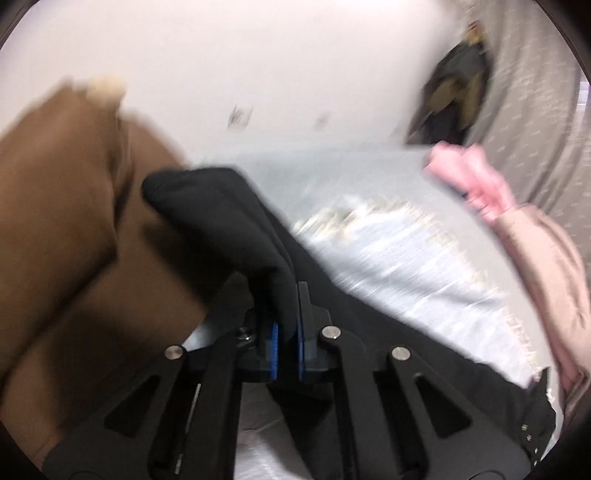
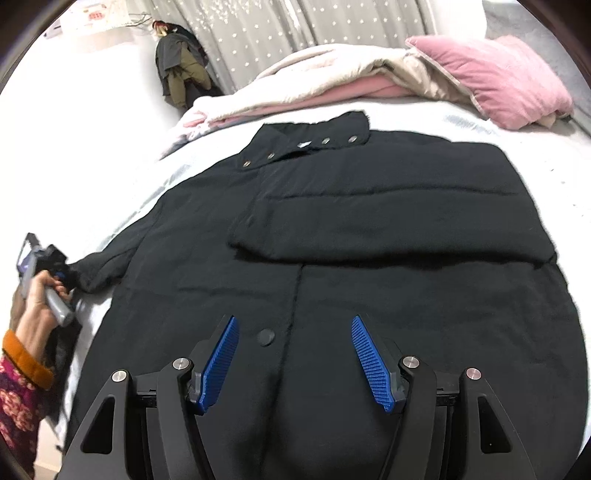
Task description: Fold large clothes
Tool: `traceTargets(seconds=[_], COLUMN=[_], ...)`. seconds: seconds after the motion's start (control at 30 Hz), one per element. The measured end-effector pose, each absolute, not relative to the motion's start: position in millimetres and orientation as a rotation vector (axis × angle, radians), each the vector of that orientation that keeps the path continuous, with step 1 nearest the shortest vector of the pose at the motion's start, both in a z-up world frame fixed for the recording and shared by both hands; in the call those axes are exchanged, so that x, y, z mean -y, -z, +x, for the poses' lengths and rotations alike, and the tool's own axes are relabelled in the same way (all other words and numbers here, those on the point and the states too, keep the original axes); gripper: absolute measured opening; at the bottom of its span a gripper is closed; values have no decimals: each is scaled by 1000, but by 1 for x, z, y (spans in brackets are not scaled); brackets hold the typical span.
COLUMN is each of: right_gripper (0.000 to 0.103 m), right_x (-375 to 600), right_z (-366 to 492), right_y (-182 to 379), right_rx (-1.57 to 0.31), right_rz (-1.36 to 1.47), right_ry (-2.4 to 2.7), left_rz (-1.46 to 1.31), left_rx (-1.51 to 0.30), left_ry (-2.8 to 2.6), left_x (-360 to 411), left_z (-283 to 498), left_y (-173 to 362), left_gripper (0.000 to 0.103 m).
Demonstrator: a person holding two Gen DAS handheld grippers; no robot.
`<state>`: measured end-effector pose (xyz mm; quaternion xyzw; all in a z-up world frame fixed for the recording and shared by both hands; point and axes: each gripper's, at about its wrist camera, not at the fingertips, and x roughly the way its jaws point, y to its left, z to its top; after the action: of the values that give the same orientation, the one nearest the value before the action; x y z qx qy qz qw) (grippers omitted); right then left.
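Note:
A large black padded jacket (image 2: 369,229) lies flat on the white bed (image 2: 92,147), collar with snaps at the far end. Its right sleeve is folded across the chest. My right gripper (image 2: 293,354) is open and empty, hovering over the jacket's lower front near a black button. My left gripper (image 1: 286,332) is shut on the cuff of the jacket's left sleeve (image 1: 229,218), held off the bed's left edge. The left gripper also shows in the right wrist view (image 2: 64,277), at the far left, gripping the sleeve end. The left wrist view is motion blurred.
Folded pink and beige blankets (image 2: 314,85) and a pink pillow (image 2: 498,77) lie at the bed's far end. A dark doll (image 2: 181,70) leans by the starred curtain (image 2: 295,26). A brown surface (image 1: 66,221) fills the left of the left wrist view.

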<state>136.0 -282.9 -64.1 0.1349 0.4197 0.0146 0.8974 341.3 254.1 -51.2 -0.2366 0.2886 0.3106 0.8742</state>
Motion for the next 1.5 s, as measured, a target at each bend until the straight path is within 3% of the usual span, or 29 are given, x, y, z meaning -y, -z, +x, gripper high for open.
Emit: traceTargets(seconds=[0.2, 0.33, 0.5, 0.53, 0.6, 0.63, 0.67, 1.0, 1.3, 1.33, 1.4, 1.43, 1.47, 1.5], right_gripper=[65, 65, 65, 65, 65, 65, 65, 65, 65, 63, 47, 25, 15, 14], right_x=[296, 300, 309, 310, 314, 317, 319, 340, 346, 346, 342, 336, 329, 324], right_z=[134, 131, 129, 129, 128, 128, 129, 144, 253, 263, 274, 279, 280, 278], right_y=[60, 54, 53, 53, 55, 56, 57, 66, 97, 105, 112, 113, 111, 106], right_rx=[-856, -825, -812, -813, -813, -813, -814, -840, -922, -930, -907, -912, -920, -910], right_rz=[342, 347, 370, 371, 375, 381, 385, 534, 723, 750, 770, 745, 711, 679], right_ry=[-19, -10, 3, 6, 11, 13, 16, -23, -21, -19, -45, -55, -59, -53], left_rz=[-295, -194, -108, -79, -22, 12, 40, -56, -121, -128, -163, -175, -183, -180], left_rx=[-325, -326, -400, -428, -508, -595, -689, -781, -817, -818, -831, -837, -839, -834], left_ry=[-328, -93, 148, 215, 414, 544, 630, 473, 329, 319, 311, 317, 327, 336], left_x=[-150, -68, 25, 44, 73, 88, 99, -8, -74, -79, -87, -88, -89, -87], left_z=[315, 313, 304, 303, 302, 306, 307, 327, 336, 338, 343, 346, 347, 346], left_y=[-40, -69, -59, -52, -33, -21, -9, 22, 62, 63, 68, 70, 71, 71], left_gripper=[8, 8, 9, 12, 36, 60, 65, 71, 71, 71, 71, 71, 71, 71])
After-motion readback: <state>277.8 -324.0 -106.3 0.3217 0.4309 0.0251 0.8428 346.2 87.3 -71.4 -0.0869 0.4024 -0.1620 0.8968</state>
